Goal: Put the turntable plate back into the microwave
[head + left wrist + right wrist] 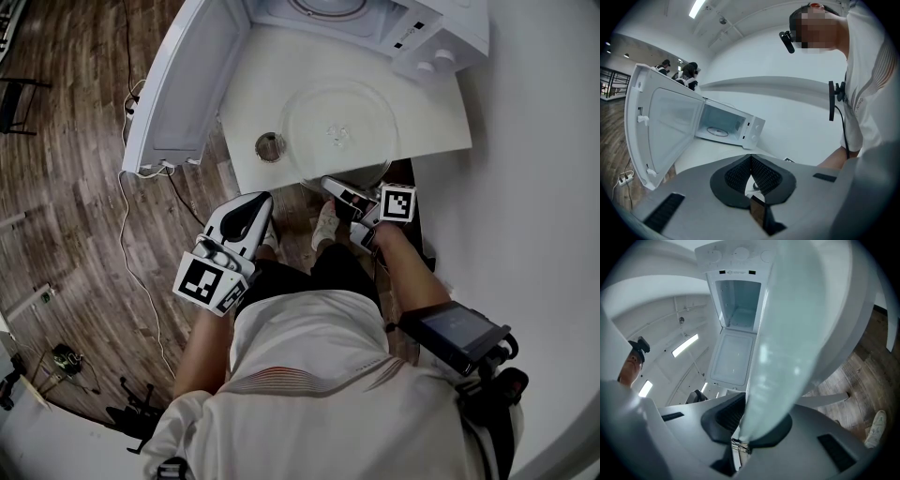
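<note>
Now the turntable plate [337, 131] on the bench [246, 103] is pinched at six o'clock by the right tongs [330, 183]; the left tongs [262, 200] are pressed together, empty. Lifting it into the microwave [375, 23] at twelve o'clock is judged the next need.

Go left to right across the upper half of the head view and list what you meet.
wooden floor → open microwave door → small round ring on the table → glass turntable plate → microwave's control knobs → white wall
</note>
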Tool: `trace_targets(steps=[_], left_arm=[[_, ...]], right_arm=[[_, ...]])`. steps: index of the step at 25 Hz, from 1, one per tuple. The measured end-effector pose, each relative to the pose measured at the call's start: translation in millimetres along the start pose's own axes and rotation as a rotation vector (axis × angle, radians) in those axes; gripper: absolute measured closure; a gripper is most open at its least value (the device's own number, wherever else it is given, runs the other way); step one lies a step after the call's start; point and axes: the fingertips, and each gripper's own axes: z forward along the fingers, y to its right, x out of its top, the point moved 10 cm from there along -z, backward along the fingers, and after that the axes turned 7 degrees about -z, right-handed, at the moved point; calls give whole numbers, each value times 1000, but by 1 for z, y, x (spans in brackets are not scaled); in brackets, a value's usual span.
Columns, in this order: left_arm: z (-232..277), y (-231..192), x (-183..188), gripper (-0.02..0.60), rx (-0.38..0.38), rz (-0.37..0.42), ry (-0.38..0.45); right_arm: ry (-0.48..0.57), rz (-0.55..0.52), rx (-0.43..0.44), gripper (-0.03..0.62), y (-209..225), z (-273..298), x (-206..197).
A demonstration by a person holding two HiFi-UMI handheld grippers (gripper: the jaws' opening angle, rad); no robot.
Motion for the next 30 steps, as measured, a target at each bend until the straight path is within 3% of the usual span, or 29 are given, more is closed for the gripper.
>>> trace_targets(steps=[10, 20, 30], left_arm=[[-2, -5, 8, 572, -24, 6, 29], [-9, -18, 26, 572, -73, 21, 53], [-23, -47, 51, 572, -171, 96, 45]], right_arm=[[57, -64, 44, 557, -28, 15, 25], [105, -90, 35, 557, -49, 34, 48], [210, -89, -2, 549, -67, 71, 69]])
